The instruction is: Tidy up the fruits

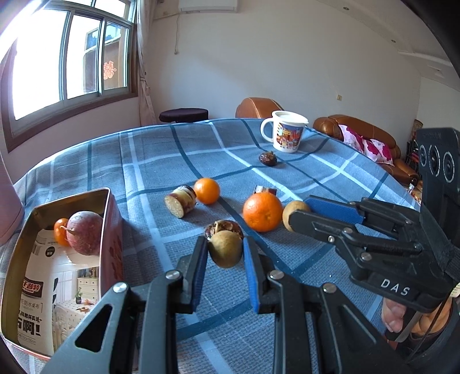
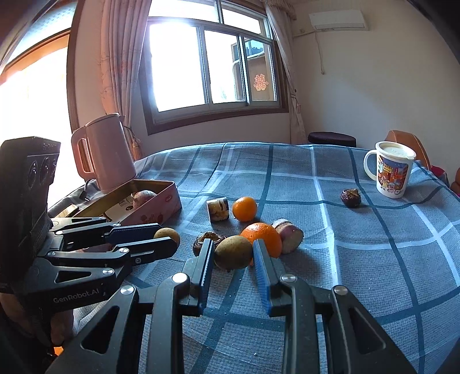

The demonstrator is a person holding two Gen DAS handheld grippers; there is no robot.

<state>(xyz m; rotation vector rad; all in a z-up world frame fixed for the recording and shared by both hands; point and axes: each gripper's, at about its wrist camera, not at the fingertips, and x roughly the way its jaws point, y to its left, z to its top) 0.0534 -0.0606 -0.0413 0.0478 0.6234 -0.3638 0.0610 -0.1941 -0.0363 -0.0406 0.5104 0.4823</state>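
- Metal tin [image 1: 107, 230]: rigid and open-topped, it already holds a passion fruit [image 1: 84, 233].
- Left gripper [image 1: 225, 253]: clenched on a brown round fruit [image 1: 225, 248] right of the tin (firm and light; grip its widest part).
- Right gripper [image 2: 233, 253]: clenched on a second brown fruit [image 2: 233, 252] against a large orange [image 2: 263, 234], farther right of the tin.

White walls; bright daylight through a sliding window [image 2: 212, 66] with curtains [image 2: 115, 57]. Air conditioner [image 2: 337, 18] mounted high. Brown leather sofa [image 1: 362, 135], dark round stool [image 1: 184, 114].
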